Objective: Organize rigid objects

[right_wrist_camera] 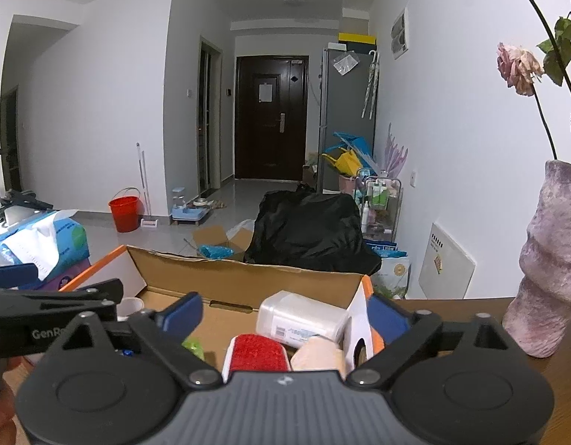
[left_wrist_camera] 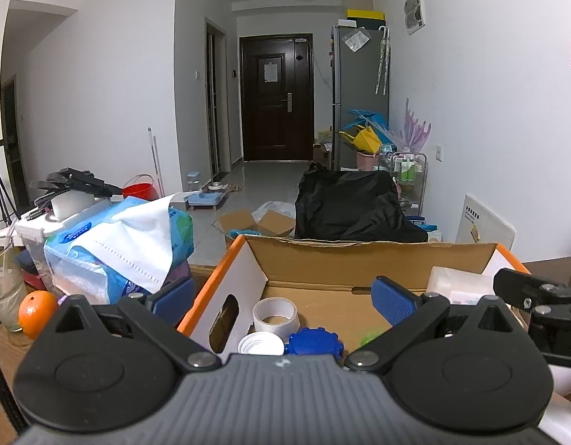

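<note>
Both the left hand-held gripper [left_wrist_camera: 285,298] and right hand-held gripper [right_wrist_camera: 285,317] gape wide, empty, above the cardboard box [left_wrist_camera: 359,259] just ahead.

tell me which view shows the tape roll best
The left wrist view: the tape roll lies in plain sight on the box floor, beside a white cap and blue cap. In the right wrist view only a sliver of it shows behind the other hand-held gripper's arm.

You've got the open cardboard box [left_wrist_camera: 359,259] w/ tape roll [left_wrist_camera: 275,315], white cap [left_wrist_camera: 260,343], blue cap [left_wrist_camera: 315,341], clear tub [right_wrist_camera: 304,319] lying inside.
</note>
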The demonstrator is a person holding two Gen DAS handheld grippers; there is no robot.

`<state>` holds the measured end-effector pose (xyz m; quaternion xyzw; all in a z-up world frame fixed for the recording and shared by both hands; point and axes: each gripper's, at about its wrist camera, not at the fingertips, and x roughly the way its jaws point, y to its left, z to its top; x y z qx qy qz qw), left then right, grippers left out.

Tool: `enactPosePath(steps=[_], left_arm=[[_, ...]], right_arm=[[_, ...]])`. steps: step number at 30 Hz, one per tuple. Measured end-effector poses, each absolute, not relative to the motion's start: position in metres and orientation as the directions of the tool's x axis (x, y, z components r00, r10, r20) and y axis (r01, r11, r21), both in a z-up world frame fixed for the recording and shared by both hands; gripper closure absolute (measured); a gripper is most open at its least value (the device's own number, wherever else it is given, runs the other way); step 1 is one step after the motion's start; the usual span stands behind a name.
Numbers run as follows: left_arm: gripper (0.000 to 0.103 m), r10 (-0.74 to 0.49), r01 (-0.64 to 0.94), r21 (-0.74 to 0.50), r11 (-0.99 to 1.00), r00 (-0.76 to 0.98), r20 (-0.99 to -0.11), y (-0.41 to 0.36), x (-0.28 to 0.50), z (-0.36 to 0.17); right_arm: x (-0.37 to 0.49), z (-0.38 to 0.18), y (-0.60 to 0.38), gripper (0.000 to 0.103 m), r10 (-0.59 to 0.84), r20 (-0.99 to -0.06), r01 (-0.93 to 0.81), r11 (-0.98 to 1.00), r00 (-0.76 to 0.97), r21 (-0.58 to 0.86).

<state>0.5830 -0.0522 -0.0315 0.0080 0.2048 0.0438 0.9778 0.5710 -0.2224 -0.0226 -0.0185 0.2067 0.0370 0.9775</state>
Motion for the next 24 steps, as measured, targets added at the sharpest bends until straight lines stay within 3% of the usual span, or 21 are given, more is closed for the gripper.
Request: enactPosePath(steps=[24], left_arm=[[0.000,0.086,-0.086,0.017,0.996,0.915,-0.394,-0.048,0.569,-0.021]], right_arm=[[0.553,-0.015,-0.229,0.000,0.027,-0.366,-0.041,0.999,0.930,-0.029]])
